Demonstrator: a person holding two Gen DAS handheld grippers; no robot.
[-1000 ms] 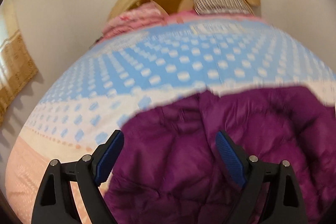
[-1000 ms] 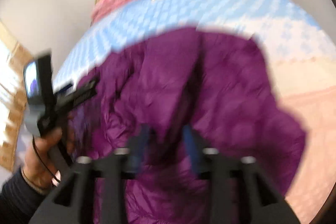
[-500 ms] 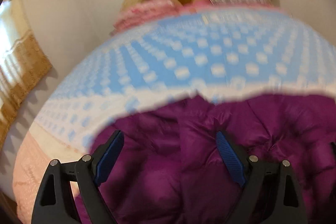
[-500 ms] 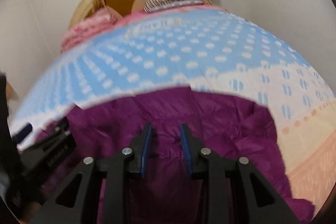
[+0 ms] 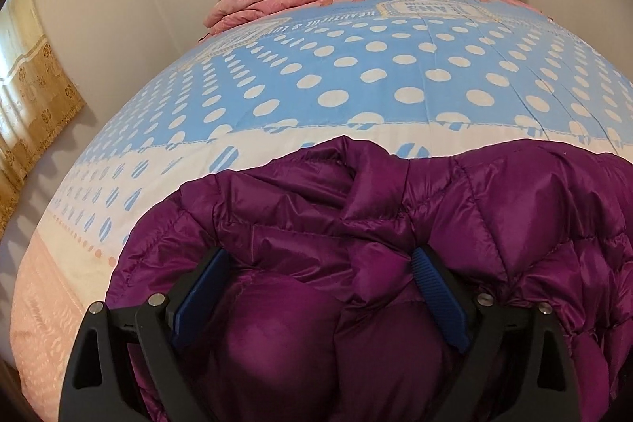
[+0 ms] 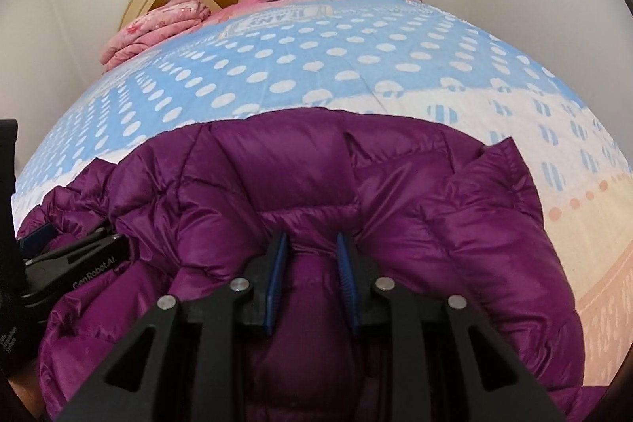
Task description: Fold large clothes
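On the near half of the bed (image 5: 395, 74), left wrist view: purple down jacket (image 5: 494, 208) lies bunched, collar area rumpled, no clean fold visible. My left gripper (image 5: 316, 263) has jaws wide apart with puffy fabric bulging between them; pads look just beside it, not squeezing.

Right wrist view: same jacket (image 6: 455, 232), spread across the near end of the polka-dot bedspread (image 6: 316, 74), right edge flipped up. My right gripper (image 6: 310, 244) has just been closing and now pinches a ridge of jacket. I judge folding barely started; everything's left.
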